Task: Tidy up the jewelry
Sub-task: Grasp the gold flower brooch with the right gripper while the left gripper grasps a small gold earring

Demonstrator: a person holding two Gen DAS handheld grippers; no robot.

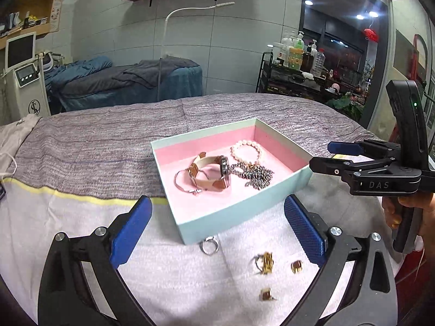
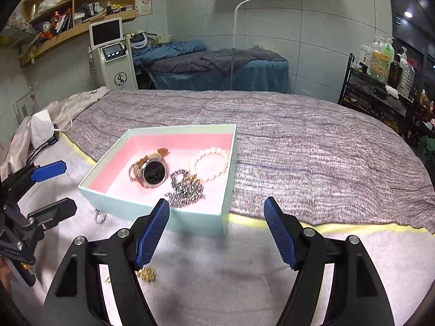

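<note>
1. Two grippers hang over the near part of the bed, both with fingers spread wide and nothing between them: the left gripper (image 1: 217,231) low over the white towel (image 1: 176,271), the right gripper (image 2: 217,233) just off the box's near right corner
2. The mint box (image 1: 239,214) with its pink lining sits where the towel's far edge meets the grey knitted blanket (image 1: 108,141) – one corner juts toward the near edge of the bed
3. Inside the box lie a watch (image 1: 214,171) on a tan strap, a thin silver bangle (image 1: 185,184) against it, a pearl bracelet (image 1: 246,150) toward the far wall, and a heap of dark chain (image 1: 258,175) by the right wall
4. Outside, on the towel, a silver ring (image 1: 210,245) touches the box's near wall; a gold ring cluster (image 1: 265,263) and two small gold pieces (image 1: 296,266) (image 1: 266,294) lie apart, nearer the bed's front edge
5. Bare blanket stretches from the box to the far and right edges of the bed – the widest free room
</note>
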